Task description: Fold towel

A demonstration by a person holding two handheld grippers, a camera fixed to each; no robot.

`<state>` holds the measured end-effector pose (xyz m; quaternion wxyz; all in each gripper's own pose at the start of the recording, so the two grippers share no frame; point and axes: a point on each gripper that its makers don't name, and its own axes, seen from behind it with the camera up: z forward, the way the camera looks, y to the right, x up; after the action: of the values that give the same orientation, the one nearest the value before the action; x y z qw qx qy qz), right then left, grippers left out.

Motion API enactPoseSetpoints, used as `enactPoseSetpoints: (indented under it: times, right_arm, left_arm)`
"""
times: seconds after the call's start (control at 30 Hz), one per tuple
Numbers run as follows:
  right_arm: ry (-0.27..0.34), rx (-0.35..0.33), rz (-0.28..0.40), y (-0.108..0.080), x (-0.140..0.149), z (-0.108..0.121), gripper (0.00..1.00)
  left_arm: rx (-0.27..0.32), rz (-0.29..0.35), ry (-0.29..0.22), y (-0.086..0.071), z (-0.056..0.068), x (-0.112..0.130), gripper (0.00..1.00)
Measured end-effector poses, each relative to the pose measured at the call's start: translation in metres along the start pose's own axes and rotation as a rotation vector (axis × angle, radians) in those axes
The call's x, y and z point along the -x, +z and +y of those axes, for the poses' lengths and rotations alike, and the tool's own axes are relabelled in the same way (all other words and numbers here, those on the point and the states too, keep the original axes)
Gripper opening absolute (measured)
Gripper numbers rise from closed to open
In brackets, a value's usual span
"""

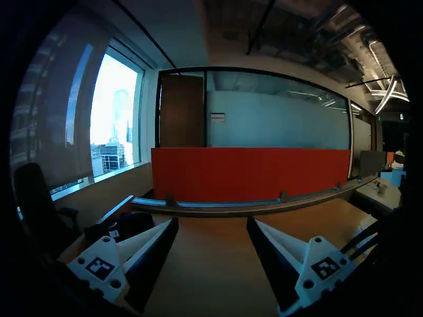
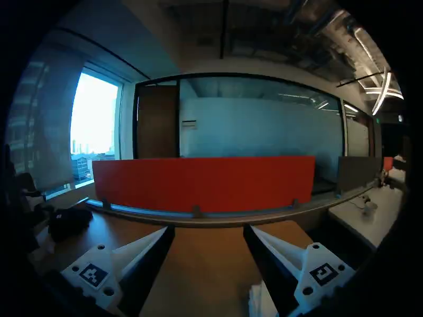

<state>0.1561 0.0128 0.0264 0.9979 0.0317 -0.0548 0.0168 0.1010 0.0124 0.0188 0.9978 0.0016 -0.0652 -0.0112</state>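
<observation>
Your left claw (image 1: 211, 219) is spread wide. Its two white fingers sit in the lower corners of the left gripper view, and bare wood of the bench (image 1: 211, 264) shows between them. Each finger carries a square black-and-white marker.

Your right claw (image 2: 209, 227) is spread just as wide over the same brown bench (image 2: 206, 269), pinching nothing. In the right gripper view the towel (image 2: 259, 304) is a white, layered edge at the very bottom of the frame, just right of centre. It lies on the bench close against the inner side of the right-hand finger. So little of it shows that you cannot tell how it is folded.

Both claws point at the red partition (image 1: 248, 174) that runs along the far edge of the bench, across the middle of each frame. Above it is a glass wall (image 1: 275, 111) with a brown wooden door (image 1: 181, 111) at its left end. A bright window (image 1: 113, 116) fills the upper left, with city buildings outside.

A black bag (image 1: 124, 224) lies on the bench at lower left in the left gripper view, just beyond the left-hand finger. In the right gripper view it (image 2: 69, 219) sits at middle left. A dark office chair (image 1: 34, 201) stands at the far left. A white desk (image 2: 365, 214) lies at middle right, beyond the bench, with small items on it too blurred to name.
</observation>
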Motion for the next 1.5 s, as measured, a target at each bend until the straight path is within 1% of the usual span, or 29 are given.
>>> enactPoseSetpoints:
  times: [0.2,0.3,0.4,0.6,0.7,0.9,1.1,1.37,1.5]
  right_arm:
    - [-0.019,-0.014,-0.001,-0.001,-0.005,-0.01,1.0]
    - [-0.019,-0.019,-0.002,-0.004,-0.011,-0.015,1.0]
    - [-0.017,-0.02,0.002,-0.007,-0.013,-0.02,1.0]
    - [-0.037,-0.024,-0.002,-0.016,-0.016,-0.033,1.0]
    - [-0.042,-0.025,0.003,-0.02,-0.019,-0.039,1.0]
    - [-0.034,-0.011,0.011,-0.023,-0.015,-0.042,1.0]
    - [-0.03,0.0,0.002,-0.02,0.005,-0.046,1.0]
    - [-0.027,0.001,-0.001,-0.014,0.029,-0.058,1.0]
    - [-0.03,-0.001,0.0,-0.011,0.04,-0.061,1.0]
  left_arm:
    - [0.013,0.028,-0.013,-0.003,0.003,-0.006,0.96]
    - [0.023,0.049,-0.006,-0.006,0.007,-0.01,0.95]
    - [0.027,0.055,0.007,-0.008,0.008,-0.009,0.95]
    - [0.023,0.059,0.016,-0.009,0.009,0.006,0.95]
    - [0.026,0.066,0.028,-0.009,0.01,0.015,0.95]
    - [0.028,0.086,0.052,-0.009,0.011,0.038,0.96]
    - [0.011,0.099,0.061,-0.006,0.003,0.068,0.95]
    - [0.006,0.11,0.031,-0.005,-0.007,0.108,0.96]
    - [0.005,0.11,0.022,-0.004,-0.009,0.128,0.96]
